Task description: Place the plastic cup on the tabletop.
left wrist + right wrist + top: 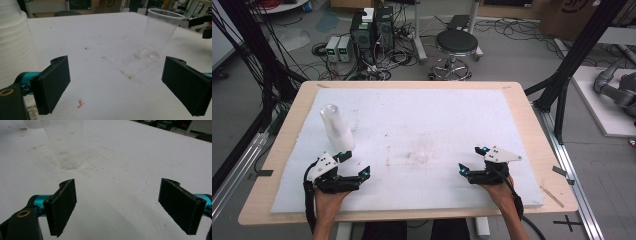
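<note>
A single clear plastic cup (423, 149) stands upright on the white foam board (412, 107), about midway between my two grippers. A stack of clear cups (337, 127) stands at the left, just beyond my left gripper (355, 163), which is open with nothing in it. My right gripper (471, 159) is open and empty too, to the right of the single cup. The left gripper view has the stack (12, 45) close on its left and the single cup (160, 32) ahead to the right, beyond the open gripper (115, 85). From the right gripper (117, 205), the cup (67, 145) stands ahead to the left.
The foam board lies on a wooden table (292, 125). A small wooden stick (552, 196) lies near the table's front right corner. Beyond the table are a black stool (456, 45), computer boxes (372, 30) with cables, and black frame posts (577, 55) at the right.
</note>
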Demonstrator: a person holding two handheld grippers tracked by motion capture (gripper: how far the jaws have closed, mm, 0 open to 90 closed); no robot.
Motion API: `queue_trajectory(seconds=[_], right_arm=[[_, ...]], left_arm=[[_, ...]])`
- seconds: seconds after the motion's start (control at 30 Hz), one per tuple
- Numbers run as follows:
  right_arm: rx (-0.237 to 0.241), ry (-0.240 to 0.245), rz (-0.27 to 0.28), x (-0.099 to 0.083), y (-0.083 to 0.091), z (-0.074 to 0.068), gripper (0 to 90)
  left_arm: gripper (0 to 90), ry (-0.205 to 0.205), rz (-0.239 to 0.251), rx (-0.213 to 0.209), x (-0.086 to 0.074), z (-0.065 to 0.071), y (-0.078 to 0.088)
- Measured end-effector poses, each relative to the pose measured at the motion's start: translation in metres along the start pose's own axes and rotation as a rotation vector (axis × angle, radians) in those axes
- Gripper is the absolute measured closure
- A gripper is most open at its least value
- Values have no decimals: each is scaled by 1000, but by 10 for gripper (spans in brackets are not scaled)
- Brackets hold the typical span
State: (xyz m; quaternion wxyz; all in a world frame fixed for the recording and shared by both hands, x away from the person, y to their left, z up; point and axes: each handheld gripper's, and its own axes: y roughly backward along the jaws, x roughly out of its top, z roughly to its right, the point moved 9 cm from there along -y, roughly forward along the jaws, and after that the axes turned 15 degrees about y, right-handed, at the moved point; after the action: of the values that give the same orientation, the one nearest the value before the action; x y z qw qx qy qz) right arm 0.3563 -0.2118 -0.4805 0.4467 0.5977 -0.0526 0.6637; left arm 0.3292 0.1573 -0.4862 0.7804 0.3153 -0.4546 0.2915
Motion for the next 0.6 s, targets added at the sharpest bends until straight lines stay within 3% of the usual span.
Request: queue_trajectory(seconds=[0.23, 0.4, 0.6], right_arm=[[-51, -26, 25, -12, 6, 9, 150], [-62, -38, 46, -12, 8, 11, 151], [-72, -32, 47, -15, 10, 10, 152]], left_arm=[[80, -9, 7, 1, 0, 1, 1], [80, 9, 10, 4, 0, -1, 0], [80, -9, 22, 14, 0, 0, 1]])
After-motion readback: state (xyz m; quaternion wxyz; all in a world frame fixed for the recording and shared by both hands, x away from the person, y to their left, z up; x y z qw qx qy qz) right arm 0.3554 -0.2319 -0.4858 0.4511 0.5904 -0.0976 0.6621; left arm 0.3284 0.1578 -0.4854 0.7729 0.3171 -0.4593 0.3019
